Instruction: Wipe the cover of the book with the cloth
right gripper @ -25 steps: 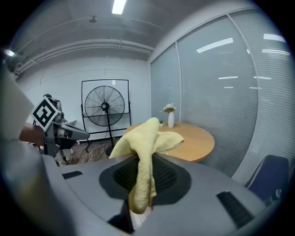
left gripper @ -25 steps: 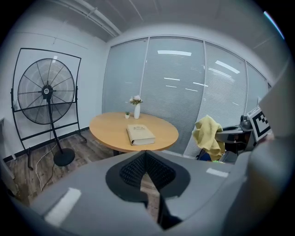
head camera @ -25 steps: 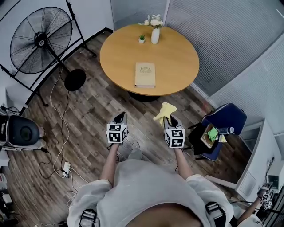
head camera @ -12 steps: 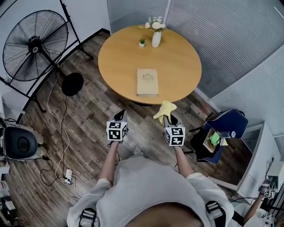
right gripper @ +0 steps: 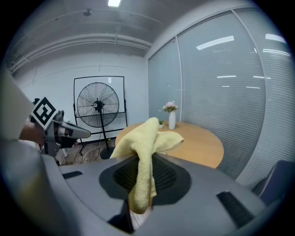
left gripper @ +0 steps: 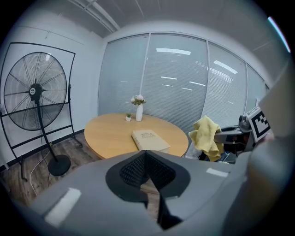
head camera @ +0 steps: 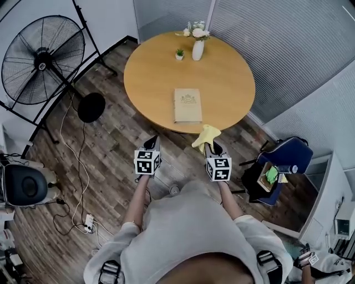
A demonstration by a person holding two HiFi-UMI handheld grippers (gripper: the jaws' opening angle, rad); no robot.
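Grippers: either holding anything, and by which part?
Right gripper is shut on the yellow cloth, pinched at a bunched fold, most of it sticking out past the tips. Left gripper is shut, empty.

1. Even, cool light fills the office; a ceiling lamp (right gripper: 114, 2) glares overhead, and bright strips reflect in the glass wall (left gripper: 175, 78).
2. Soft shadow pools under the table (head camera: 161, 72).
3. Fisheye bending and dark corners frame both gripper views; the left gripper (left gripper: 146, 156) blurs close up.
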